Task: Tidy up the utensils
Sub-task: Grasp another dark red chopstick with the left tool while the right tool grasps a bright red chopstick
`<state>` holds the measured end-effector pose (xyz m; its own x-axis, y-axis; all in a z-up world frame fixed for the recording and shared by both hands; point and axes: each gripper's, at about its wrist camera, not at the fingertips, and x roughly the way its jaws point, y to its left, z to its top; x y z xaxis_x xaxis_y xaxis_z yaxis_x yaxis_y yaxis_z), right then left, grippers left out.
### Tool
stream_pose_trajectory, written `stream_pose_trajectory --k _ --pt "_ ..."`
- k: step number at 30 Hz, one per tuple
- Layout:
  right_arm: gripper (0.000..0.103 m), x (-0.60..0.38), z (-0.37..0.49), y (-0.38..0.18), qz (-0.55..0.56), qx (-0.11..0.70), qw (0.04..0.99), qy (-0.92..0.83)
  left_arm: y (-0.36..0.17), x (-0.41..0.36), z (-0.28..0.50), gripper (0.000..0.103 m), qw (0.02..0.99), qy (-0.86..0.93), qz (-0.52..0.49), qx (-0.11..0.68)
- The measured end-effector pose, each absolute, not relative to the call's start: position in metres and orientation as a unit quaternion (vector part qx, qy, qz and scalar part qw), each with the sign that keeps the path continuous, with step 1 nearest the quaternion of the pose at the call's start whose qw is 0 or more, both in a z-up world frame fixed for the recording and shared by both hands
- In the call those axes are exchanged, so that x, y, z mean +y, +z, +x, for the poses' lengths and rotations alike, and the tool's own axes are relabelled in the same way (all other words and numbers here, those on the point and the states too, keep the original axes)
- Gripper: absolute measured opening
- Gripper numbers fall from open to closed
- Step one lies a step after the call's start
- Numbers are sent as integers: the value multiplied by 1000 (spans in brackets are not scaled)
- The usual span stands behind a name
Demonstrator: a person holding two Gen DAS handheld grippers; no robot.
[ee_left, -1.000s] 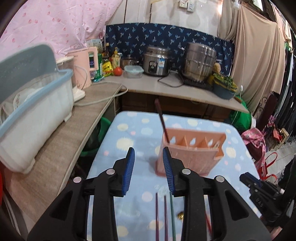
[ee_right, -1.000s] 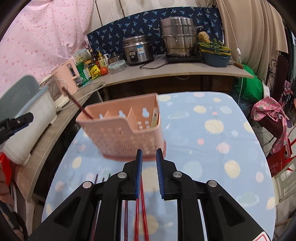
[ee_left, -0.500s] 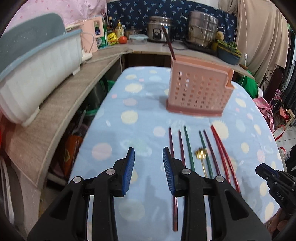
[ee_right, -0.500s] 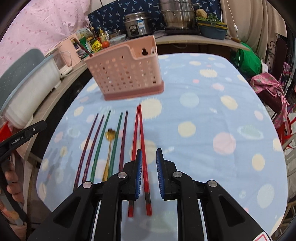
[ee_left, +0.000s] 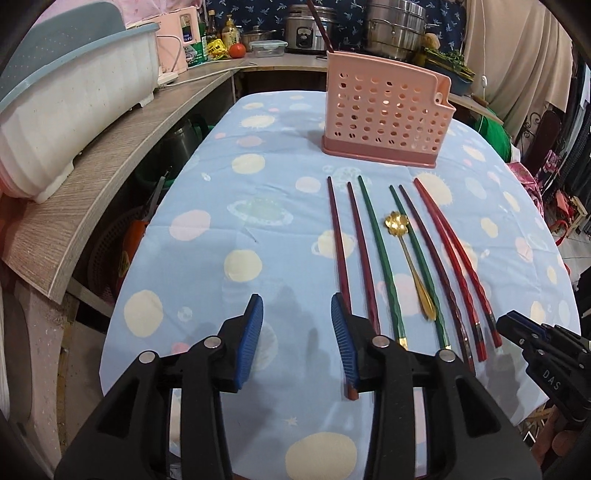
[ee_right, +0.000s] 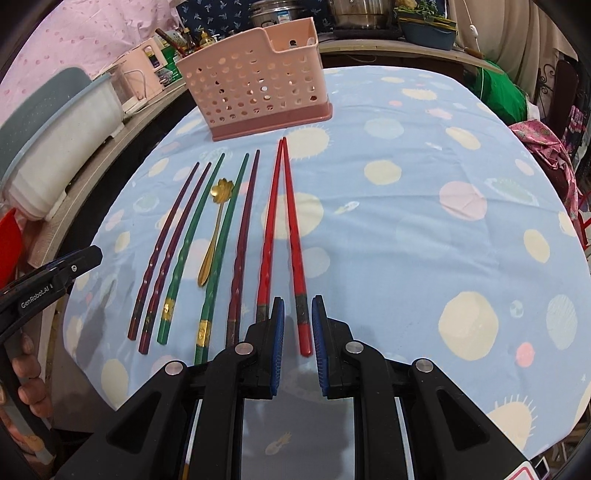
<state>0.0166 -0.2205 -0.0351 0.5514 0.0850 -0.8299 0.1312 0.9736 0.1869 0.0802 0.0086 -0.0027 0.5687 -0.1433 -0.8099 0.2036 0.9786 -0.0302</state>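
A pink perforated utensil holder (ee_left: 384, 118) stands at the far end of the table (ee_left: 221, 229), also in the right wrist view (ee_right: 258, 99); one dark chopstick (ee_left: 321, 22) stands in it. Several chopsticks lie in a row in front of it: maroon (ee_left: 338, 243), green (ee_left: 380, 254), red (ee_left: 450, 247). A gold spoon (ee_left: 406, 251) lies among them. My left gripper (ee_left: 297, 339) is open and empty, above the near ends, left of the row. My right gripper (ee_right: 298, 345) is narrowly open, its pads on either side of a red chopstick (ee_right: 291, 236).
A white and blue dish rack (ee_left: 62, 99) sits on the wooden counter (ee_left: 110, 162) to the left. Pots, a rice cooker (ee_left: 306, 26) and bottles line the back counter. The table's near edge is just below both grippers.
Both grippers have pulled back from the pink holder toward the near table edge and lowered. The whole row of chopsticks and the spoon now shows ahead of them.
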Motion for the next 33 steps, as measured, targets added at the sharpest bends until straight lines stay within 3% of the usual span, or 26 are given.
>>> stream_pose_trajectory --k 16,21,33 --pt "16 -218 20 -47 101 478 872 -20 -25 7 68 43 871 -106 31 478" --pt "9 -219 18 -48 93 475 875 -26 -29 2 65 50 868 -112 34 482" --pt "8 -219 14 -49 93 473 876 -29 -44 -5 62 50 860 -115 45 495"
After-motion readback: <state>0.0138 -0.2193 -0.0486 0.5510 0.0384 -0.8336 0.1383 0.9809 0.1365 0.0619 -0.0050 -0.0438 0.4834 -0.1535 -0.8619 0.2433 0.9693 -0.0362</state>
